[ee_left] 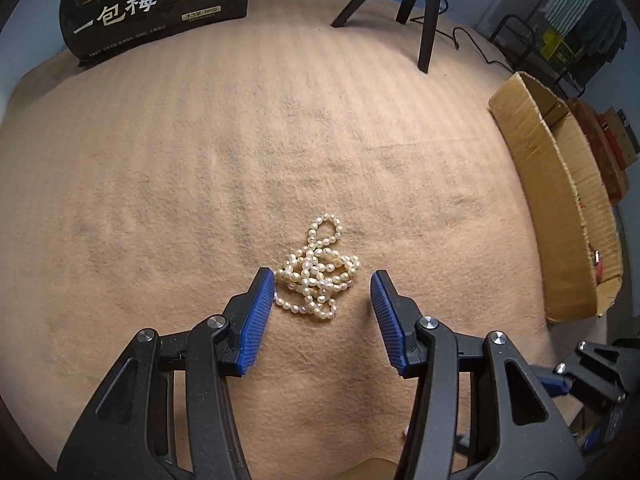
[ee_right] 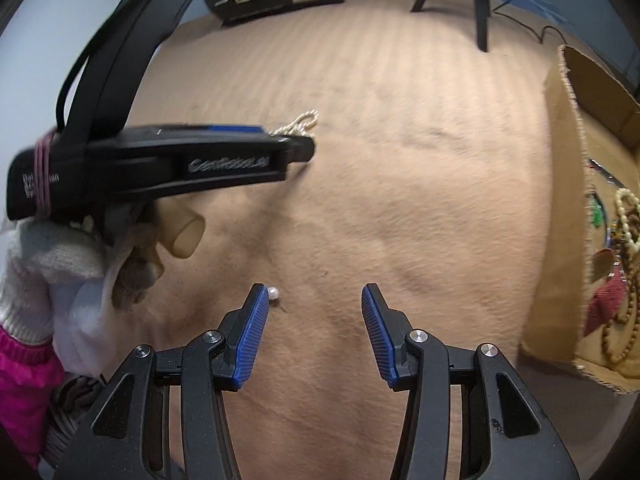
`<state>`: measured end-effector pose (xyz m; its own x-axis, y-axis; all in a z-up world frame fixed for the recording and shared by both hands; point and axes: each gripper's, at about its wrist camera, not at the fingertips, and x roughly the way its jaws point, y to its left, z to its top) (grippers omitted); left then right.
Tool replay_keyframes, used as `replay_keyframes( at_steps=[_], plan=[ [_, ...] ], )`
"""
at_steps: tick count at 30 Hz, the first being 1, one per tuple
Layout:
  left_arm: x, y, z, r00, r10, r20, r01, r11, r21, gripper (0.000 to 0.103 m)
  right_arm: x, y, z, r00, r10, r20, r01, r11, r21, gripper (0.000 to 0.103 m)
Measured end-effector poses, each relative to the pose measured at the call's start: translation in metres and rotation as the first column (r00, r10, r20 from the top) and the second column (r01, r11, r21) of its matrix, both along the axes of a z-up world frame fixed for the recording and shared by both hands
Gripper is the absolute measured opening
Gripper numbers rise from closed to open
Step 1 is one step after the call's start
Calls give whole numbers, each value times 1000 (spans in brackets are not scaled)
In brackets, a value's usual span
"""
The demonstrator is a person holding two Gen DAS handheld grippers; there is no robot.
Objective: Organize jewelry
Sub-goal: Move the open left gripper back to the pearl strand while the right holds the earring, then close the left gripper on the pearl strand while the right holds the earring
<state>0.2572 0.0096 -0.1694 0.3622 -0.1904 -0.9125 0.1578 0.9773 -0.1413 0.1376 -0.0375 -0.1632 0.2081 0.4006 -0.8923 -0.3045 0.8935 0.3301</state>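
A tangled white pearl necklace (ee_left: 318, 274) lies on the tan cloth. My left gripper (ee_left: 322, 280) is open, its blue pads on either side of the heap's near part, the left pad touching or nearly touching the pearls. In the right wrist view the left gripper's body (ee_right: 192, 160) hides most of the necklace; one loop (ee_right: 306, 117) shows past it. My right gripper (ee_right: 314, 294) is open and empty above the cloth. A single loose pearl (ee_right: 273, 293) lies beside its left fingertip. A cardboard box (ee_right: 560, 184) at the right holds bead strings (ee_right: 626, 240).
A black printed bag (ee_left: 152, 4) stands at the far left of the cloth. Black tripod legs (ee_left: 430, 20) stand at the back. The cardboard box (ee_left: 532, 184) lines the right edge. A gloved hand (ee_right: 52, 272) holds the left gripper.
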Motion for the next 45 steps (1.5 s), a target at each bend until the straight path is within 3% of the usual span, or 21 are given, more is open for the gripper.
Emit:
replay_keyframes(
  at_steps=[10,16,20,28,37,45],
  plan=[
    [3,3,-3,1000,4,-3,-4,1000,5,51,1,24,-9,999,35,-20,-34,999,23,46],
    [4,2,-6,1000,-3,-4,3,1000,16,51,-3,45,-12,997,72,-16,-72,997,-2,34],
    [4,0,-8,1000,-9,-1,9,1000,22,51,-9,58,-15,995,102,-6,-102,994,-28,32],
    [4,5,-7,1000,1,7,-1,999,33,33,-8,66,-23,995,97,15,-95,991,-92,7],
    [5,14,-4,999,25,20,-25,999,33,10,-5,52,-22,996,87,14,-86,994,-68,7],
    [7,27,13,996,65,54,-64,998,-17,7,5,16,-13,999,36,37,-34,998,-47,7]
  ],
)
